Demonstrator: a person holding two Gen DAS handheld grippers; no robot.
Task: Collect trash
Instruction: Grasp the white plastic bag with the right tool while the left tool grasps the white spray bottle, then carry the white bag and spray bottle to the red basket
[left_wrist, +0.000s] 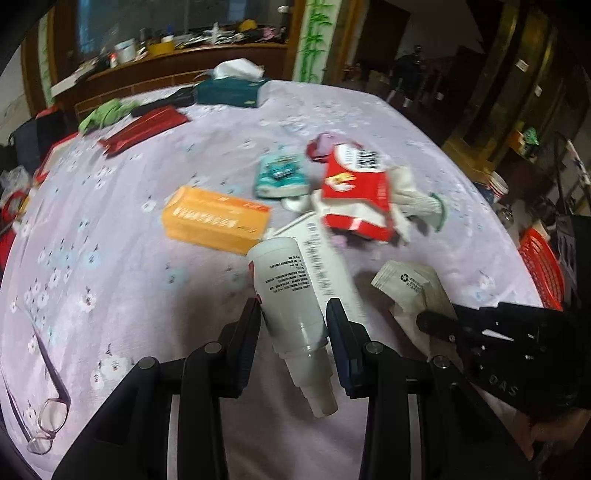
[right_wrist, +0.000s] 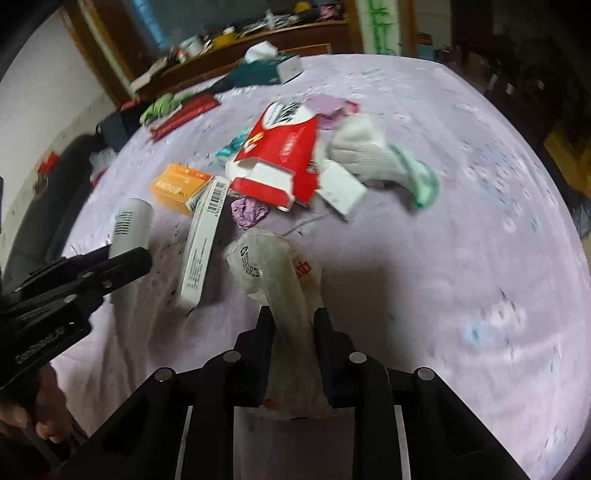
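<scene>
Left gripper (left_wrist: 293, 317): black fingers w/ flat dark pads, closed partway round a white plastic spray bottle (left_wrist: 290, 306). Smooth, cylindrical, narrow nozzle end pointing back toward camera; small black print on side, too blurred to read. Pads touching or nearly touching both flanks; firm clamp or loose, can't tell.

Right gripper (right_wrist: 293, 321): pinched on a thin crinkly translucent plastic bag (right_wrist: 273, 258), bunched into a twisted rope between the fingers, lifted off the cloth. Recycling symbol plus small print on upper lobe, red characters on side, neither legible. Lower bag cut off behind gripper body.

Surface: lilac tablecloth (left_wrist: 110, 240), soft fabric, small white-and-blue flower print, edges bent by fisheye.

Trash pile mid-table, well beyond both grippers:
- orange carton (left_wrist: 216, 221), rectangular cardboard, white lettering smeared by motion.
- red-and-white carton (right_wrist: 280, 158), torn open, flap hanging, barcode/black print on top, unreadable.
- long white box (right_wrist: 201, 240), slim, barcode at far end, lying just beside the bottle.
- white knit glove (right_wrist: 373, 155), ribbed, green cuff.
- teal packet (left_wrist: 280, 175), crumpled, blurred.
- purple wad (right_wrist: 249, 212), crumpled film or foil, material unclear.

Far edge: teal tissue box (left_wrist: 229, 92) w/ white tissue up, red flat pouch (left_wrist: 144, 129), green cloth (left_wrist: 107, 114). Glasses (left_wrist: 48, 417), thin purple frame, near left edge. Red mesh basket (left_wrist: 541, 266) off table at right, partly cut off.
</scene>
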